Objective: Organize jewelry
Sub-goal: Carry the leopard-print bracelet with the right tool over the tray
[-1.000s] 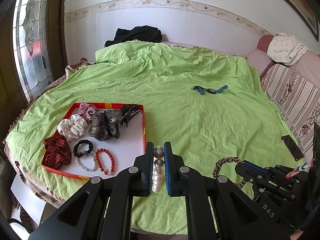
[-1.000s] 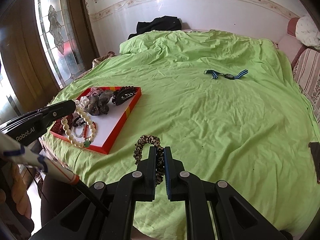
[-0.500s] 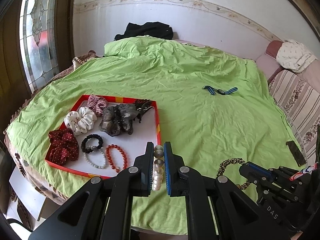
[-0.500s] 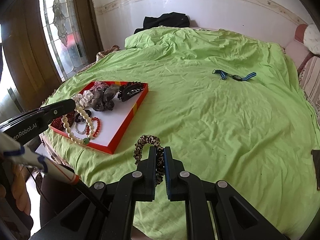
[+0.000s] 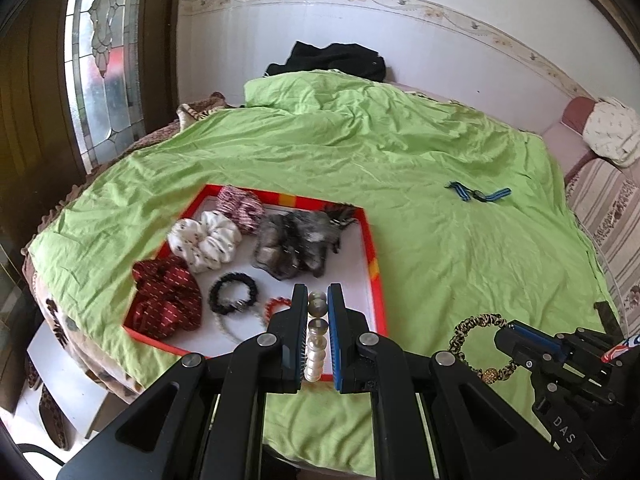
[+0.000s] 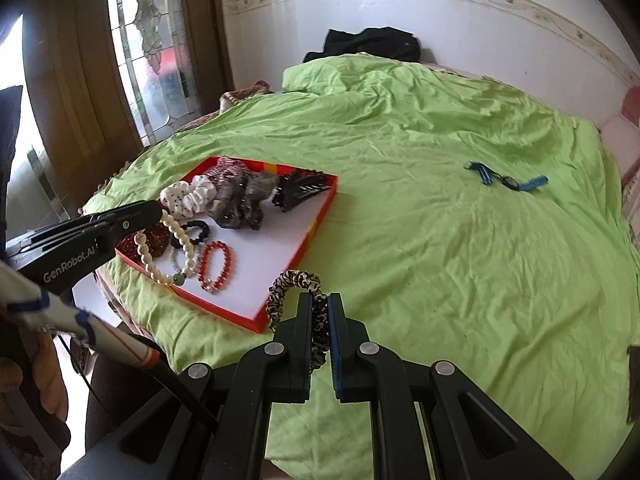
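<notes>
Pearl-bead necklace (image 5: 316, 354) clamped in left gripper (image 5: 318, 332) jaws, over red-rimmed white tray (image 5: 376, 264); leopard-print scrunchie (image 6: 294, 280) clamped in right gripper (image 6: 319, 336) jaws. Next: lower necklace at tray's 6 o'clock, release.

right tongs (image 6: 319, 322) clamped on leopard-print scrunchie (image 6: 294, 286), beside the red-rimmed tray (image 6: 320, 216) on green bedsheet (image 6: 460, 260)
</notes>
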